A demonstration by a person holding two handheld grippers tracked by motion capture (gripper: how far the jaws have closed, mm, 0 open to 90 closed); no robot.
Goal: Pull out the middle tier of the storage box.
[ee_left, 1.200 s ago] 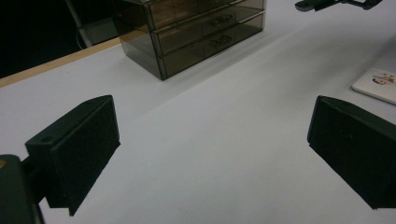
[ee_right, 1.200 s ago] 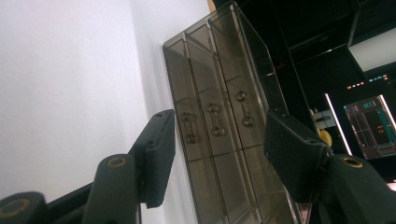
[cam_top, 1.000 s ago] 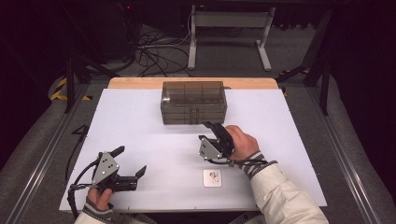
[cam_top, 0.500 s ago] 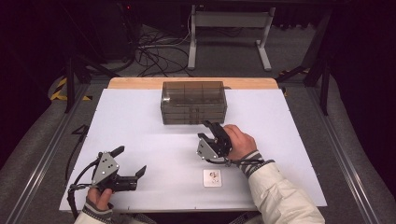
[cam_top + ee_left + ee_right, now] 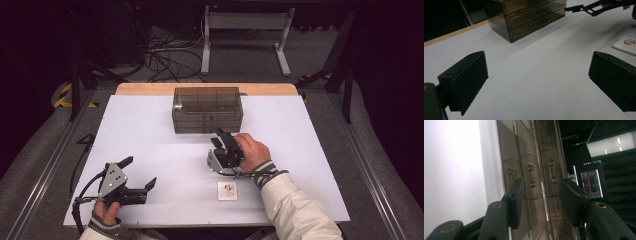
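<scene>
A smoky clear drawer unit stands at the back middle of the white table. My right gripper, turned on its side in the person's hand, points at the unit's front from a short way off. In the right gripper view its jaws frame the drawer handles without touching them. The jaws have just been closing, with nothing pressed between them. My left gripper rests at the front left, wide open and empty.
A small white card lies flat near the front edge, below the right hand. A wooden strip runs along the table's far edge. Cables and a metal stand are on the floor beyond.
The right gripper has sunk a little toward the table and shifted slightly left, still facing the drawers. The left gripper has stayed put.
</scene>
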